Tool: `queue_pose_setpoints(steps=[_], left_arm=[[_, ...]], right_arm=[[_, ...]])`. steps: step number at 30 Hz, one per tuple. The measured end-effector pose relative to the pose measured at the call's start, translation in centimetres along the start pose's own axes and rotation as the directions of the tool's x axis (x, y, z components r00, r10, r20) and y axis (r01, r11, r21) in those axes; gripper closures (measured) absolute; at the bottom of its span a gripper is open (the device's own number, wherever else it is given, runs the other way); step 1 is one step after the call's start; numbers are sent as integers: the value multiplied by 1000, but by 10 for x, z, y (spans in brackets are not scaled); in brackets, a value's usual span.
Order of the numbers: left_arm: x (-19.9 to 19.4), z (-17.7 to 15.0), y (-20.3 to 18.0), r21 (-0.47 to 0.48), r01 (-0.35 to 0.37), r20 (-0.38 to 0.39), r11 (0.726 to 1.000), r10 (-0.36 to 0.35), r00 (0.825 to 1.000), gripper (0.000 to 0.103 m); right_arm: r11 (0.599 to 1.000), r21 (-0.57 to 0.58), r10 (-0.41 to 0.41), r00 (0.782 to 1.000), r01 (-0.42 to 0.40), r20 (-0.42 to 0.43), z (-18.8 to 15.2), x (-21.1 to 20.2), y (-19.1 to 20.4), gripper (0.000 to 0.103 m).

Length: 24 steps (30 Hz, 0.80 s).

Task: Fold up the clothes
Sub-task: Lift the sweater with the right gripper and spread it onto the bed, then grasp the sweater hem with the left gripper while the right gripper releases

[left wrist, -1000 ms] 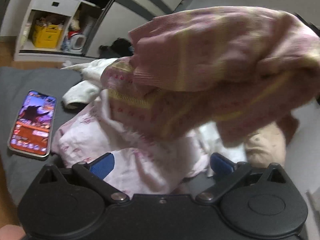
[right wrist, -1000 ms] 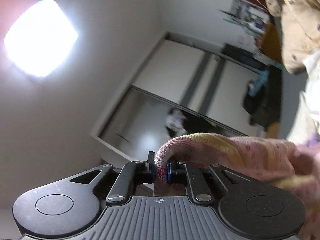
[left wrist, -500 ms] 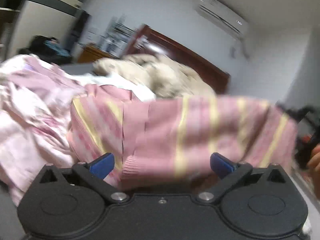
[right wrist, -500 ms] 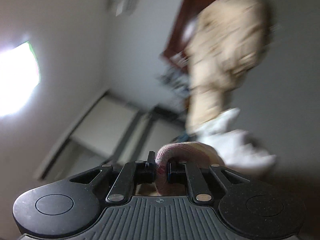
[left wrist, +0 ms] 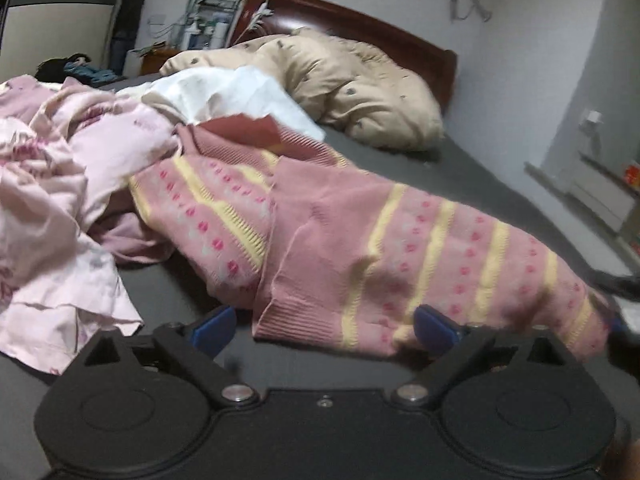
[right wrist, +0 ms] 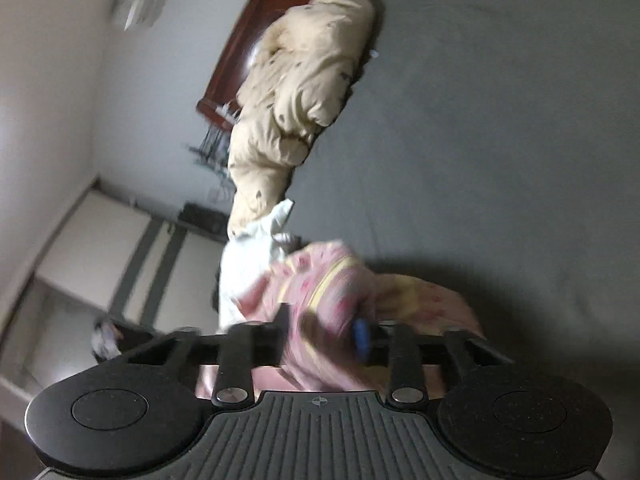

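Observation:
A pink knit sweater (left wrist: 360, 232) with yellow stripes and red dots lies stretched across the grey bed sheet (left wrist: 460, 176). My left gripper (left wrist: 323, 326) is open just above the sheet. The sweater's ribbed hem rests between its blue pads (left wrist: 212, 328) without being pinched. In the blurred right wrist view the sweater (right wrist: 320, 292) is bunched between the fingers of my right gripper (right wrist: 322, 328). Those jaws stand apart and are not clamped tight on the fabric.
A heap of pale pink floral clothes (left wrist: 60, 200) lies to the left, with a white garment (left wrist: 232, 92) behind it. A beige duvet (left wrist: 340, 76) is piled against the dark wooden headboard (left wrist: 360, 20). Grey sheet (right wrist: 500, 140) spreads to the right. Wardrobe doors (right wrist: 120, 240) stand beyond the bed.
The sweater came down from the air onto the bed and is spread out. The left gripper swung from the phone side toward the headboard. The right jaws widened around the sweater.

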<state>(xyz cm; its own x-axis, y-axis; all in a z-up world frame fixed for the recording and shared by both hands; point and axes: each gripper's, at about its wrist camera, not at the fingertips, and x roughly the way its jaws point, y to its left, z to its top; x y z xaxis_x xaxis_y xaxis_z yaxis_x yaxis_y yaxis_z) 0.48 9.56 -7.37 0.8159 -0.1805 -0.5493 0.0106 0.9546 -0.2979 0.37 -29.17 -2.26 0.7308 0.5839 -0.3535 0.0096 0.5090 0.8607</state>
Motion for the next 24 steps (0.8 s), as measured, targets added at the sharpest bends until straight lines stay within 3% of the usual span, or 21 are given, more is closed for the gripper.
queue_pose_setpoints(steps=[1, 2, 6, 9, 15, 18, 24], left_arm=[[3, -2, 0, -1, -16, -3, 1000, 16, 1000, 11], [7, -3, -1, 14, -34, -9, 999, 34, 999, 14], [22, -6, -4, 59, -51, -29, 997, 53, 998, 34], [25, -8, -9, 80, -60, 5, 995, 59, 998, 41], [12, -16, -31, 209, -112, 72, 972, 99, 992, 42], [10, -18, -41, 279, -105, 94, 954, 81, 992, 42], [21, -6, -39, 274, -148, 46, 950, 141, 989, 46]], right_arm=[[1000, -7, -4, 1000, 4, -4, -4, -6, -5, 30], [1000, -4, 14, 1000, -14, -4, -10, -11, -6, 17], [996, 7, 84, 996, -84, -3, -33, -31, -10, 15], [991, 15, 136, 991, -136, -2, -51, -45, -13, 15], [977, 54, 209, 977, -207, -36, -73, -62, -32, 15], [972, 65, 229, 972, -225, -59, -74, -56, -35, 15], [962, 87, 268, 958, -260, -104, -77, -46, -41, 15]])
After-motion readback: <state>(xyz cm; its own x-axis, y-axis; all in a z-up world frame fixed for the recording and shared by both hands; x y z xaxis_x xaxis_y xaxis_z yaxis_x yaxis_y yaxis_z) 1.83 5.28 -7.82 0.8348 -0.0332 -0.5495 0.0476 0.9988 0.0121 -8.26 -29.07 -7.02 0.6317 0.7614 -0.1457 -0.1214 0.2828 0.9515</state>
